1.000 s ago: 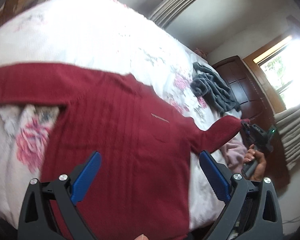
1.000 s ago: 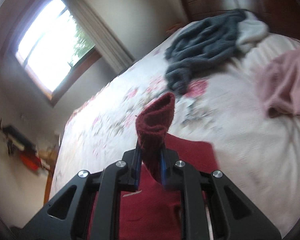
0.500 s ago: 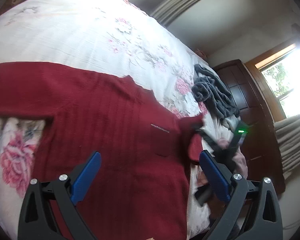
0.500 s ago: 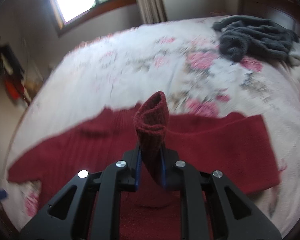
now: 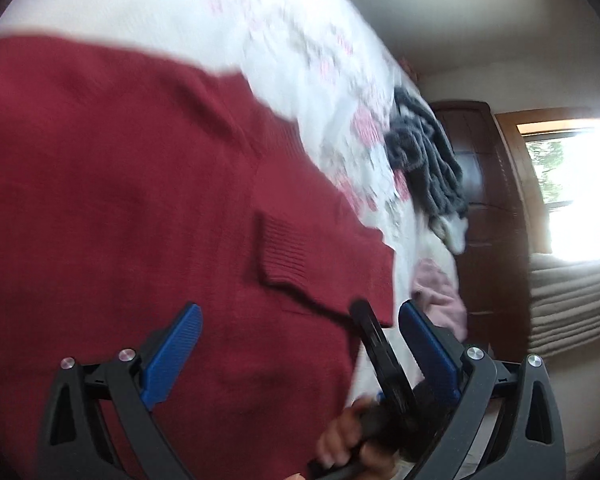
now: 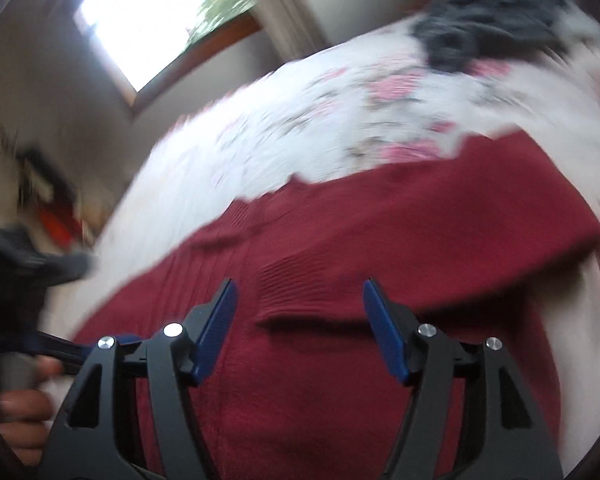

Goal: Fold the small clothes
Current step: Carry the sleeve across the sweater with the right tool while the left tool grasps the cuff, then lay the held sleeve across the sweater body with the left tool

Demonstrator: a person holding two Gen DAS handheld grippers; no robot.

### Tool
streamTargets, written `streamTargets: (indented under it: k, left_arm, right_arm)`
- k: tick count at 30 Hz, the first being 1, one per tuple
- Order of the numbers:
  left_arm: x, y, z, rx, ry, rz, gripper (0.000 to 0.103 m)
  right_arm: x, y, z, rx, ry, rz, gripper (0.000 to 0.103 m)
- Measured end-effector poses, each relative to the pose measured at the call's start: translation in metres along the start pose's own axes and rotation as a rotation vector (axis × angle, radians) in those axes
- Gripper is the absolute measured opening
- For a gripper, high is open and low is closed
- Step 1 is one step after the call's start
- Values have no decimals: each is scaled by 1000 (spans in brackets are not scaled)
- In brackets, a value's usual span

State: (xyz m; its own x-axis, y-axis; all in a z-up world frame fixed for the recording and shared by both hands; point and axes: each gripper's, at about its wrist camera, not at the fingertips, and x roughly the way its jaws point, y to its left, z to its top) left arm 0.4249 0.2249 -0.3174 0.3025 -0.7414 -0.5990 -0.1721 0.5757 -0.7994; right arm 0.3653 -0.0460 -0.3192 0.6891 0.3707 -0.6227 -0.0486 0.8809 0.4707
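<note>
Step in hand, as I judge it: first sleeve fold of the red sweater (image 5: pixel 120 184) is down. The sweater lies flat on the floral bedspread (image 5: pixel 300 40), body toward me, and its right sleeve (image 6: pixel 440 248) is doubled across the chest with the ribbed cuff (image 6: pixel 300 284) resting on the body panel. Nothing of the sweater is in either tool.

My right gripper (image 6: pixel 300 320) has its blue pads (image 6: pixel 216 320) spread wide, empty, one on each side of the cuff and just above the knit. My left gripper (image 5: pixel 300 344) is likewise wide and empty, poised over the lower body of the sweater. In the left wrist view my right hand (image 5: pixel 348 440) shows low between the fingers, wrapped round its handle, so the two tools are close together. In the right wrist view my left hand (image 6: pixel 16 396) sits at the left edge on its own handle.

Both views are smeared by motion, so whether the cuff lies square to the body I can't say for certain.

Next move, judged: the opposite sleeve, which runs off the left of the left wrist view, wants the same treatment. That calls for a narrow pinch near its cuff, a low lift, and a lay across the chest without dragging the folded sleeve.

Grey garment (image 5: pixel 428 160) and pink garment (image 5: pixel 440 292) lie further up the bed, well apart from the work.
</note>
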Motion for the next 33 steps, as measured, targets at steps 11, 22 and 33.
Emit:
streamTargets:
  k: [11,22,33]
  left_arm:
    - [108,4,42,-43,150,72,97]
    - [117,-26,51,129,179,272,21]
    - [78,-41,54,193,84,194,6]
  right_arm:
    - [-12,-26,-9,48,-35,59,66]
    - [13,-22,-15,32,111,-59,77]
    - [14,-26,-18,61,137,-62,80]
